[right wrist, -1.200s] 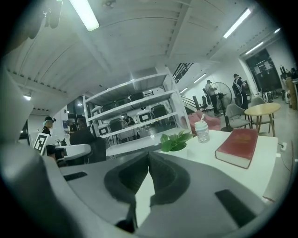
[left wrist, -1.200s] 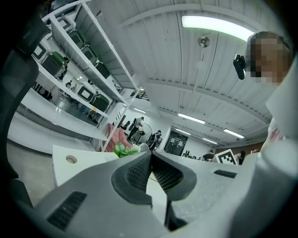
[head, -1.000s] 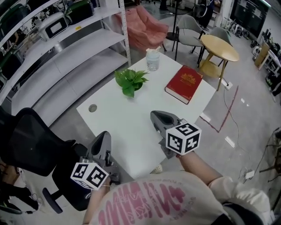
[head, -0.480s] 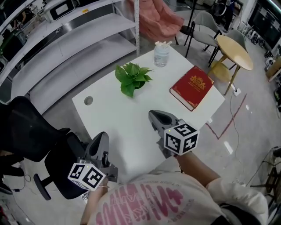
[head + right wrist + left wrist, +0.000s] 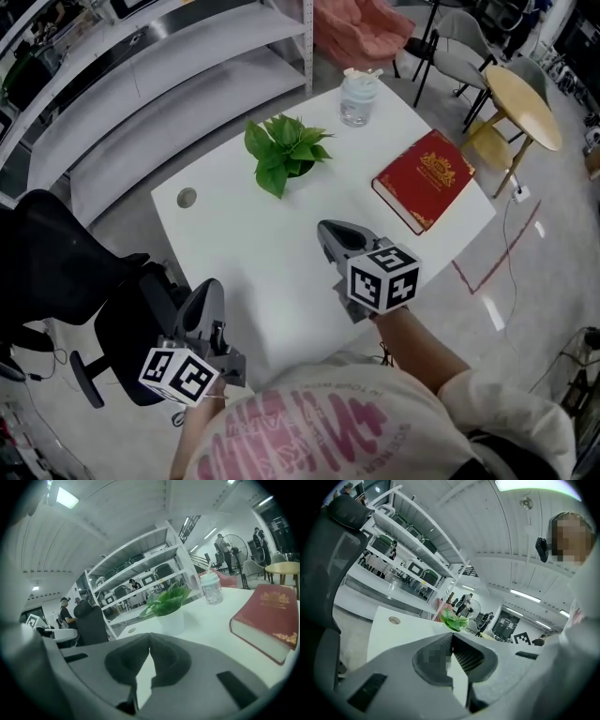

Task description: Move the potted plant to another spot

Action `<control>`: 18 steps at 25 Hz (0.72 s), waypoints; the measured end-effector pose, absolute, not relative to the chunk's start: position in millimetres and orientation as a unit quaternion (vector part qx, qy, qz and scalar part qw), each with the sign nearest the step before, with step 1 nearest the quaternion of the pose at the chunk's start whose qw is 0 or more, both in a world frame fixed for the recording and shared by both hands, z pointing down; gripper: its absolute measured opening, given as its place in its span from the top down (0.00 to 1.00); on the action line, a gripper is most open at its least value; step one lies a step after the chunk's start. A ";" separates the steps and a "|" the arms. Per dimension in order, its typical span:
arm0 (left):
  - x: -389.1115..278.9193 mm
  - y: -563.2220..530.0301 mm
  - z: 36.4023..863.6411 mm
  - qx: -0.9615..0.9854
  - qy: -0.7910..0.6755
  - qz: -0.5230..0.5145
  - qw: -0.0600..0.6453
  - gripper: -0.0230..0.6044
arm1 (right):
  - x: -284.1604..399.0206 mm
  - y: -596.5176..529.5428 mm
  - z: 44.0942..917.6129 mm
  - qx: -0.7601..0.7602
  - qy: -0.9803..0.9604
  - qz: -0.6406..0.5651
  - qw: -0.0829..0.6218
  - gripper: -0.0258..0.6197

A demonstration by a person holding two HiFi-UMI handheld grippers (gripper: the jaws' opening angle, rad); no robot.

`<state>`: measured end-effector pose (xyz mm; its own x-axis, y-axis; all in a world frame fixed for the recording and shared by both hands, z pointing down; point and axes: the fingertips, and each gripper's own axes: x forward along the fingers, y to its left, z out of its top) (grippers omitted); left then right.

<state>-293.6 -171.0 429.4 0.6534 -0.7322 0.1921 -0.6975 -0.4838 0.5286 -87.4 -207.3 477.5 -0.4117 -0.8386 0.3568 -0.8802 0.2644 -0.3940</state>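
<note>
A white desk [image 5: 272, 281] fills the middle of the head view. The potted plant [image 5: 286, 150] stands on it in the upper middle of the frame, green leaves over a small white pot, apart from everything else. To its upper right, near the desk's far corner, is a clear plastic bottle [image 5: 359, 97]. A red book [image 5: 424, 178] lies flat at the right edge. A round hole [image 5: 187, 198] sits in the desk top at the left, below the plant.

The right gripper [image 5: 326, 228] hovers over the centre of the desk, pointing toward the plant and well short of it. Its fingers are pressed together with nothing between them, and its own view shows the plant [image 5: 168, 609] ahead of the tips and the book [image 5: 267, 620] at the right.

The left gripper [image 5: 208, 289] is at the lower left, off the desk's near edge, beside a black chair [image 5: 66, 272]. Its fingers also meet at the tips and are empty; the plant [image 5: 453, 619] shows far off above them.

Grey shelves [image 5: 141, 56] run along the upper left, and a round wooden table [image 5: 525, 94] stands at the upper right.
</note>
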 end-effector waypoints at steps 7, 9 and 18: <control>-293.9 -171.4 445.0 0.851 -0.423 -0.022 0.309 0.96 | -90.6 -224.1 500.5 0.527 -0.799 0.282 0.064 0.95; -294.5 -171.6 452.0 0.847 -0.427 -0.017 0.316 0.96 | -90.6 -230.6 507.1 0.524 -0.800 0.283 0.073 0.95; -299.1 -178.5 472.4 0.830 -0.445 -0.003 0.335 0.96 | -78.7 -257.4 528.6 0.527 -0.791 0.298 0.090 0.93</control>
<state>-299.1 -178.5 472.4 0.6034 -0.7417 0.2931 -0.7376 -0.3793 0.5586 -78.7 -257.4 528.6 -0.4276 -0.7803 0.4564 -0.8875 0.2664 -0.3759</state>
